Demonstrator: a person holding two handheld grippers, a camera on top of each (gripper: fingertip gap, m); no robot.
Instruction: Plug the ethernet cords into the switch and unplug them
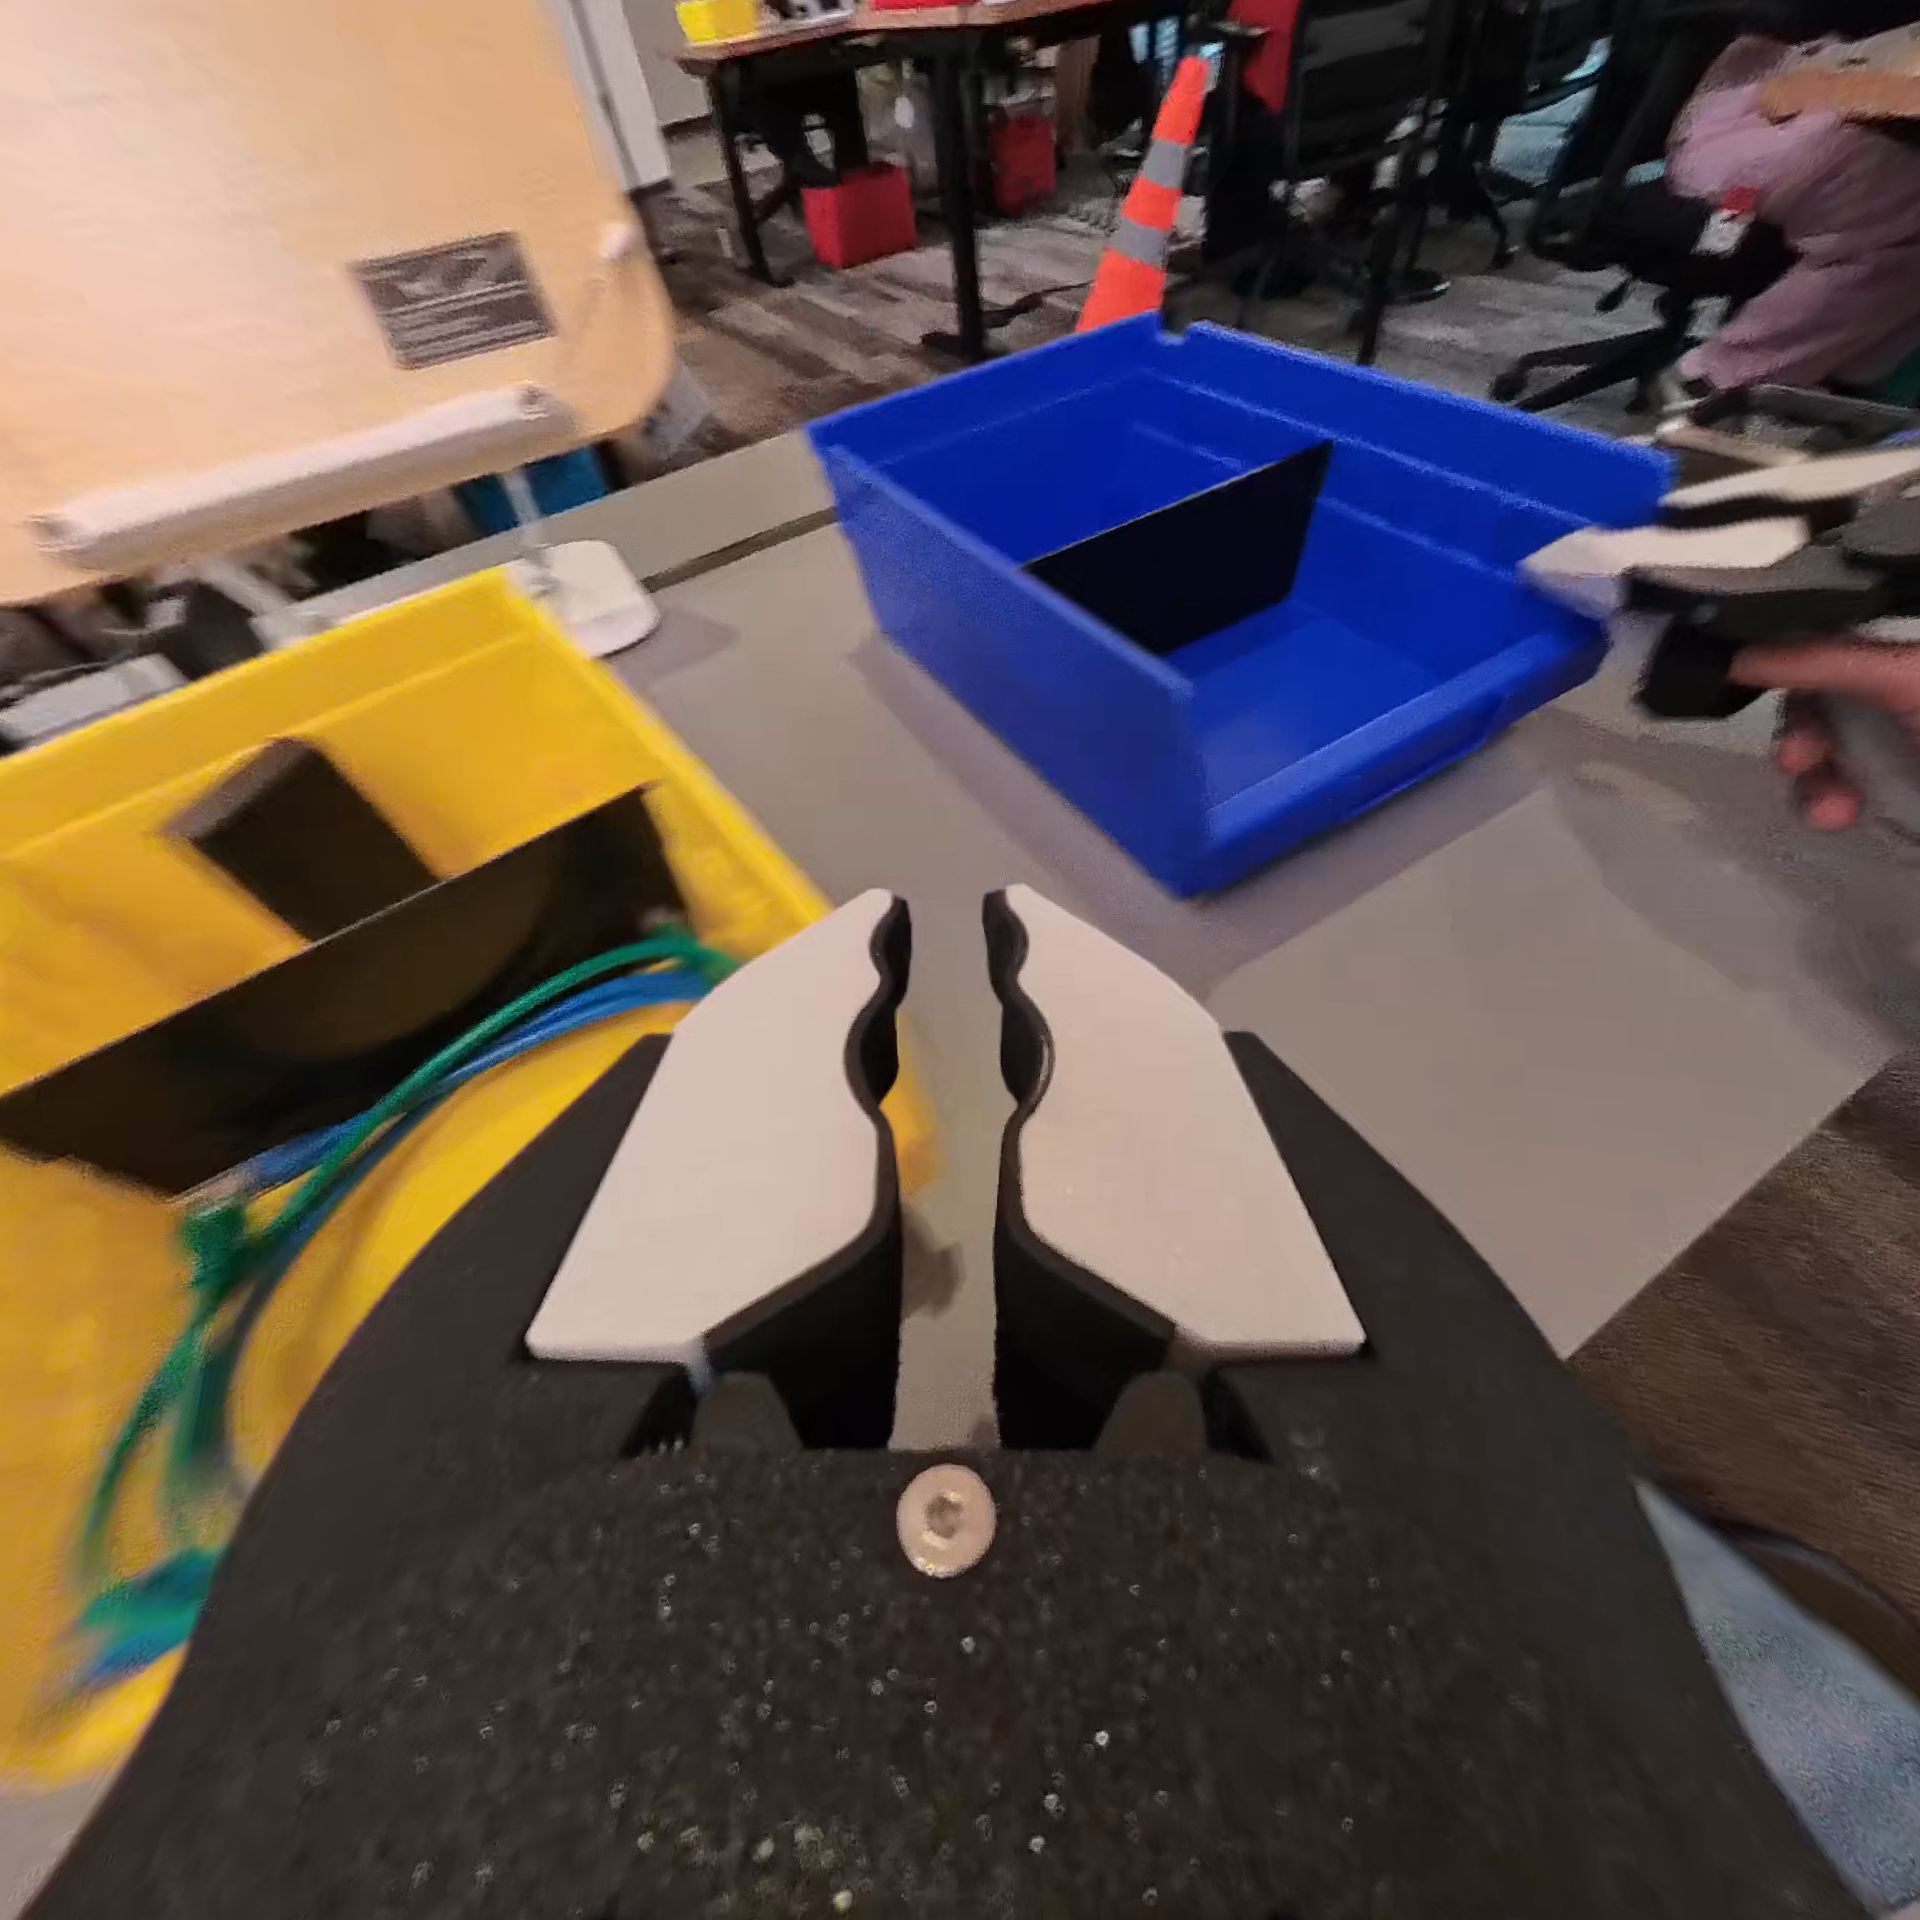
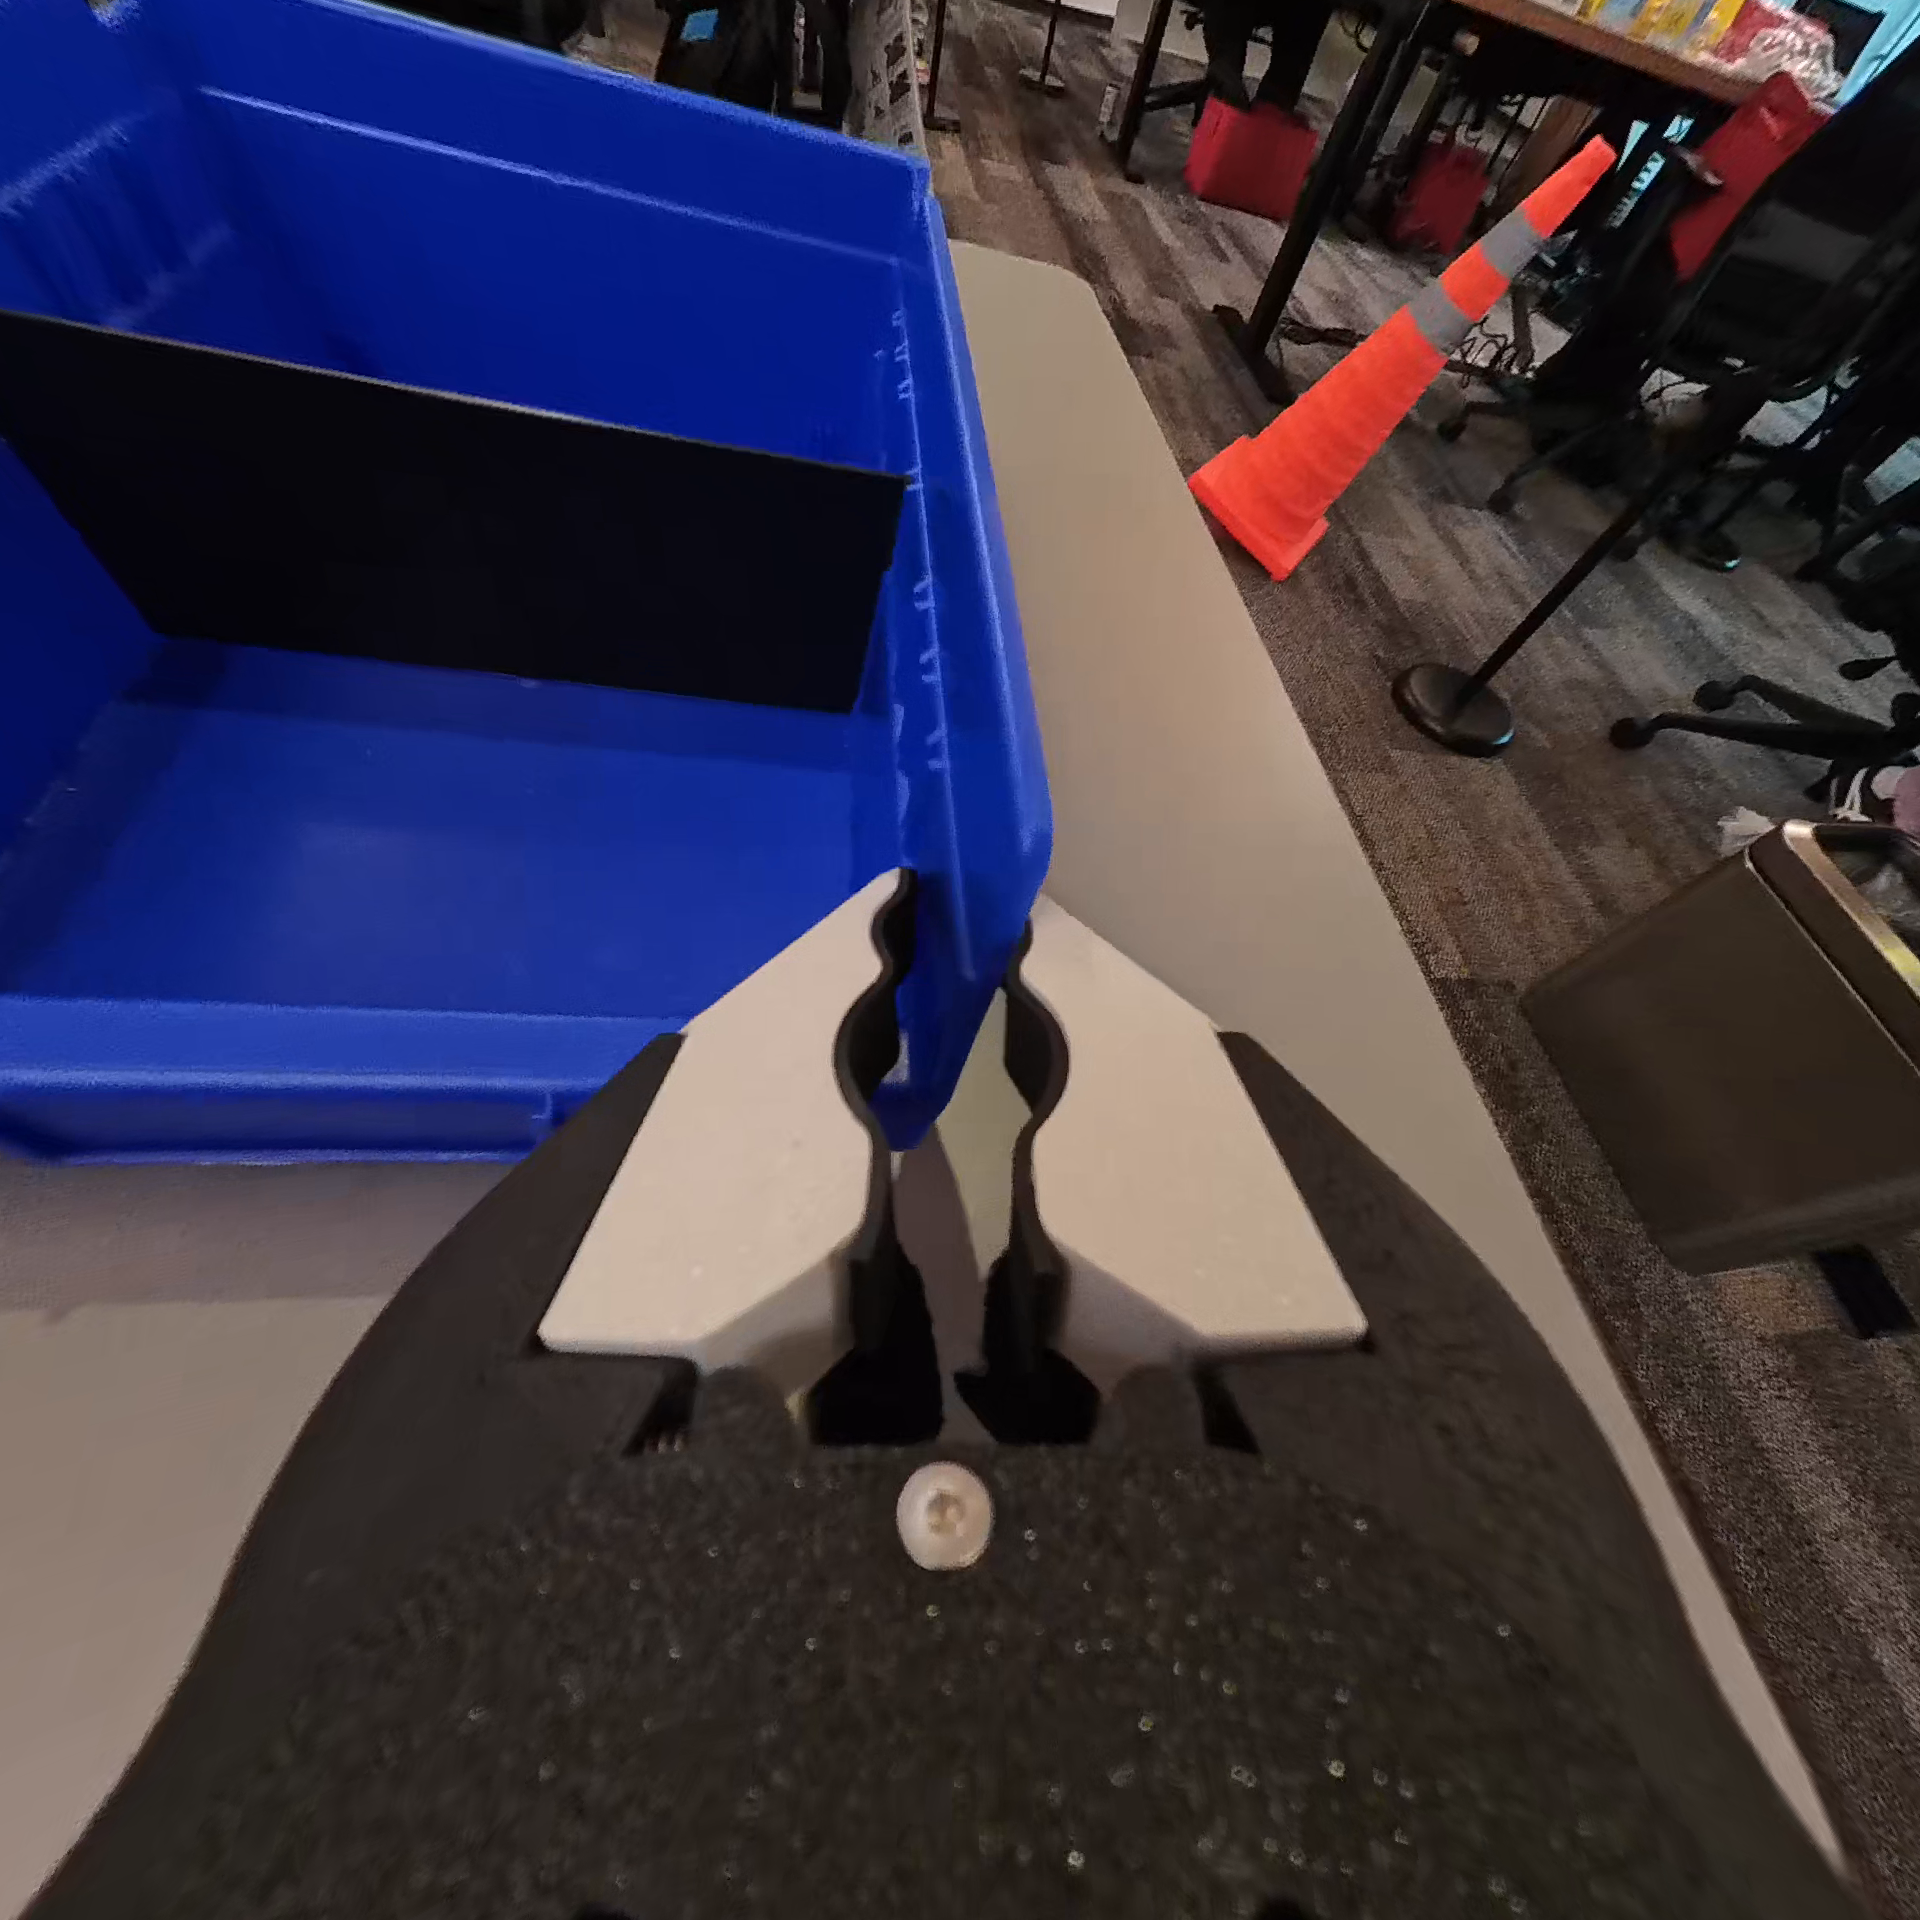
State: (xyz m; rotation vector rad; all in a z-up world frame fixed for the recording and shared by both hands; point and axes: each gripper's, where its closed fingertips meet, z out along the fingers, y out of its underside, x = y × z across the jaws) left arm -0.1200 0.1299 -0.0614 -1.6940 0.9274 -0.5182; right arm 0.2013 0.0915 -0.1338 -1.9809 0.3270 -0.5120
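Green and blue ethernet cords lie coiled in a yellow bin with black dividers, at the left on the grey table. My left gripper hovers beside that bin, its fingers slightly apart with nothing between them. An empty blue bin with a black divider stands farther back. My right gripper is closed on the right wall of the blue bin near its front corner, and it also shows in the left wrist view. No switch is in view.
An orange cone stands on the carpet past the table's right edge. A dark waste bin and a stand base are beside it. A pale tilted board rises behind the yellow bin. Desks and chairs fill the background. There is about 35 cm between the tips of the two grippers.
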